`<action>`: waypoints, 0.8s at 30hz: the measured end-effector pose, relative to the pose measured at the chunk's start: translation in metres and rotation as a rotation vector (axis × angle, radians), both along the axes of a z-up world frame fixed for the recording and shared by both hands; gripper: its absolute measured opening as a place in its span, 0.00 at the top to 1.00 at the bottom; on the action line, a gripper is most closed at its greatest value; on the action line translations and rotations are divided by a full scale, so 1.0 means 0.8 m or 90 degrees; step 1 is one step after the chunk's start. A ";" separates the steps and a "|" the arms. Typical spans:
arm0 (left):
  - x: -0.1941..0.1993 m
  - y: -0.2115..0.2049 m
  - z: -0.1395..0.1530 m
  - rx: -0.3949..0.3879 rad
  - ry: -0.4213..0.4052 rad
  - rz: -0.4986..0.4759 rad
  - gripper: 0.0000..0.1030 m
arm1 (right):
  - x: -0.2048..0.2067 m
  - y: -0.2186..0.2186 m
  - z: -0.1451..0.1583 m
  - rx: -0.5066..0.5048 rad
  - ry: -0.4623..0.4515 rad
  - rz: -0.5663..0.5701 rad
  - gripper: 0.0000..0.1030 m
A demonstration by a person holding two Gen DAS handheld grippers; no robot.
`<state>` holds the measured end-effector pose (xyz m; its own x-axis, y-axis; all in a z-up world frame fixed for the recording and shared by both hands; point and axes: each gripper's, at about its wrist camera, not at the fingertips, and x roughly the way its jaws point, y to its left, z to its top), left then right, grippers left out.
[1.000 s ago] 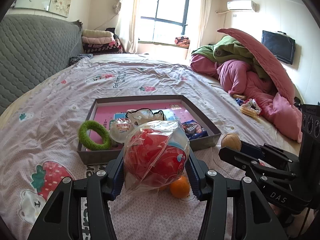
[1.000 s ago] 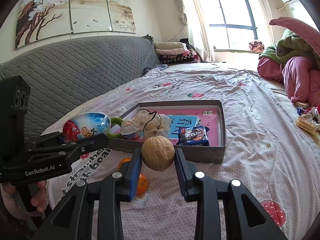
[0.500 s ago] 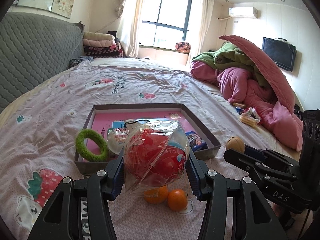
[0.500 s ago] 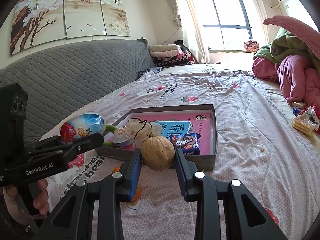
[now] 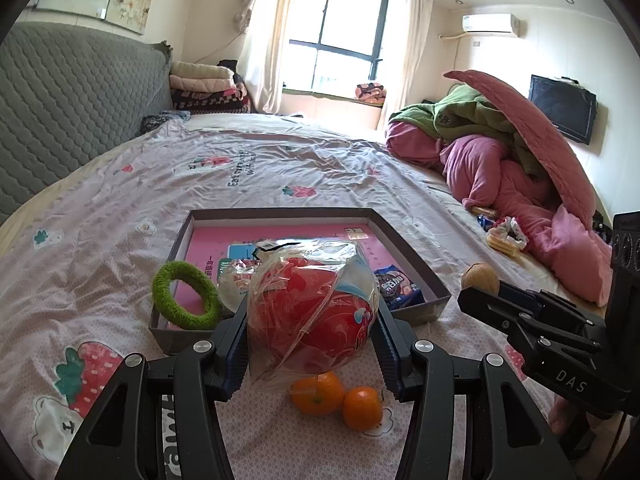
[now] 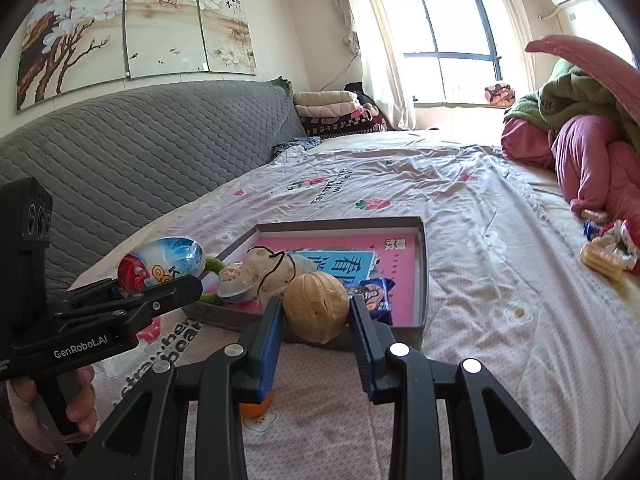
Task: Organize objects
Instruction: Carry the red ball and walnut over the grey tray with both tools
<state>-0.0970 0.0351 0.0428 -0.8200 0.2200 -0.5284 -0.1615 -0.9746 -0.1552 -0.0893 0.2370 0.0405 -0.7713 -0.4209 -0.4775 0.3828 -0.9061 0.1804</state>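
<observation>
Holding short of the tray [image 5: 406, 238], the left gripper [image 5: 312, 344] still pinched the wrapped egg toy [image 5: 310, 320] and the right gripper [image 6: 316, 320] the walnut [image 6: 316, 306], both unchanged, neither yet deposited.

Grey quilted headboard [image 6: 132, 152] along the wall, three-panel blossom painting [image 6: 132, 24] above. Folded blankets [image 5: 204, 84] stacked by the curtained window [image 5: 340, 44]. Black wall-mounted television [image 5: 562, 108]; white air conditioner [image 5: 490, 24].

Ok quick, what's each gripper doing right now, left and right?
Left gripper: closed on the wrapped toy egg.
Right gripper: closed on the walnut.
</observation>
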 end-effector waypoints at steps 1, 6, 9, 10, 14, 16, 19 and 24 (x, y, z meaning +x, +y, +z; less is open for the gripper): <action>-0.001 0.000 0.000 -0.001 0.001 0.001 0.46 | 0.000 0.000 0.001 0.003 0.002 -0.001 0.67; -0.007 -0.001 0.002 0.001 0.004 0.002 0.46 | -0.005 -0.002 0.003 0.015 0.009 -0.003 0.67; -0.011 -0.002 0.002 0.003 0.003 0.002 0.46 | -0.008 -0.001 0.004 0.018 0.012 -0.003 0.67; -0.013 -0.003 0.003 0.003 0.003 0.003 0.46 | -0.008 -0.001 0.005 0.018 0.012 -0.003 0.67; -0.018 -0.003 0.004 0.004 0.005 0.004 0.46 | -0.010 -0.002 0.007 0.019 0.015 -0.003 0.67; -0.021 -0.002 0.005 0.006 0.005 0.004 0.46 | -0.010 0.000 0.009 0.016 0.017 -0.002 0.67; -0.023 -0.001 0.005 0.007 0.007 0.002 0.46 | -0.010 0.001 0.013 0.016 0.023 -0.002 0.67; -0.025 0.004 0.007 0.003 0.013 0.001 0.46 | -0.013 0.002 0.016 0.017 0.026 -0.003 0.67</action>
